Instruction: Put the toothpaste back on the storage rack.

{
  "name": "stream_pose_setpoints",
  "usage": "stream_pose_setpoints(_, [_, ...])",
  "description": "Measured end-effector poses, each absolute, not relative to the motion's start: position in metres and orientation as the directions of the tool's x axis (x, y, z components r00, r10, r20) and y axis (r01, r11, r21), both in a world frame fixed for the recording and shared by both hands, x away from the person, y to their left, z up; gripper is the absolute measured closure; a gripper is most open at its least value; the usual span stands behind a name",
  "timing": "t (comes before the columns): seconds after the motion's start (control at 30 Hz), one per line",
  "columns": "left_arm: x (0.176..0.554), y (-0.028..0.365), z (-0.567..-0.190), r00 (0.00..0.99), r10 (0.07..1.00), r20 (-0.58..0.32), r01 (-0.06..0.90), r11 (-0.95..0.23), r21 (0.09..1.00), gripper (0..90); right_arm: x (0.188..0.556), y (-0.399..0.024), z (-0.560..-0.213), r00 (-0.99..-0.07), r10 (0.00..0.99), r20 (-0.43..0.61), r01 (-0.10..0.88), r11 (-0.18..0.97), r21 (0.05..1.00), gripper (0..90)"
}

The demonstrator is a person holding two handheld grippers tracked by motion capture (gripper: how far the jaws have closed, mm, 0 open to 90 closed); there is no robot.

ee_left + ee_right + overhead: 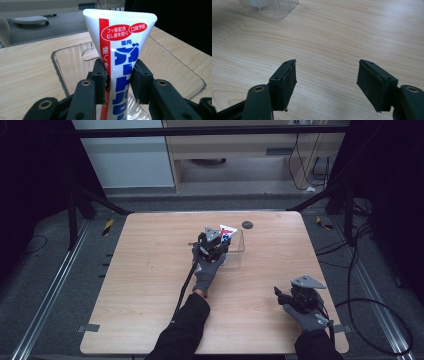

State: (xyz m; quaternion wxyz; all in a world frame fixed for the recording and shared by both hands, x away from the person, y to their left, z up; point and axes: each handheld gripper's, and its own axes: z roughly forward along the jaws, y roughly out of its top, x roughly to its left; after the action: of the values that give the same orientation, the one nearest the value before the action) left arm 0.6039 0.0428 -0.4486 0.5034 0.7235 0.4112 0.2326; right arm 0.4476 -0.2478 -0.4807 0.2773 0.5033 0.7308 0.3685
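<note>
A white toothpaste tube (122,47) with a red stripe and blue lettering stands upright, crimped end up, between the jaws of my left gripper (119,75), which is shut on it. The tube (227,235) hangs over a clear plastic box (236,251) at the middle of the table; the box's rim (58,67) shows below and behind the tube. My left gripper (216,244) sits at the box's left edge. My right gripper (327,80) stands open over bare wood near the front right (280,295), with nothing between its jaws.
A small dark round disc (247,224) lies on the table behind the box. A corner of the clear box (270,8) appears at the top left of the right gripper view. Black cables trail on the floor to the right (360,305). The wooden table (150,270) has open wood left.
</note>
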Motion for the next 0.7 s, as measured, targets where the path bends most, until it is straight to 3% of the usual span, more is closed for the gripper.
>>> stream_pose_setpoints(0.37, [0.582, 0.063, -0.421, 0.604, 0.792, -0.089, 0.344, -0.158, 0.925, 45.6, 0.448, -0.246, -0.481, -0.334, 0.942, -0.035, 0.532, 0.218, 0.818, 30.9])
stream_pose_setpoints(0.7, [0.553, 0.105, -0.397, 0.653, 0.753, -0.080, 0.358, -0.215, 0.909, 41.2, 0.446, -0.247, -0.479, -0.322, 0.946, -0.030, 0.529, 0.206, 0.823, 29.9])
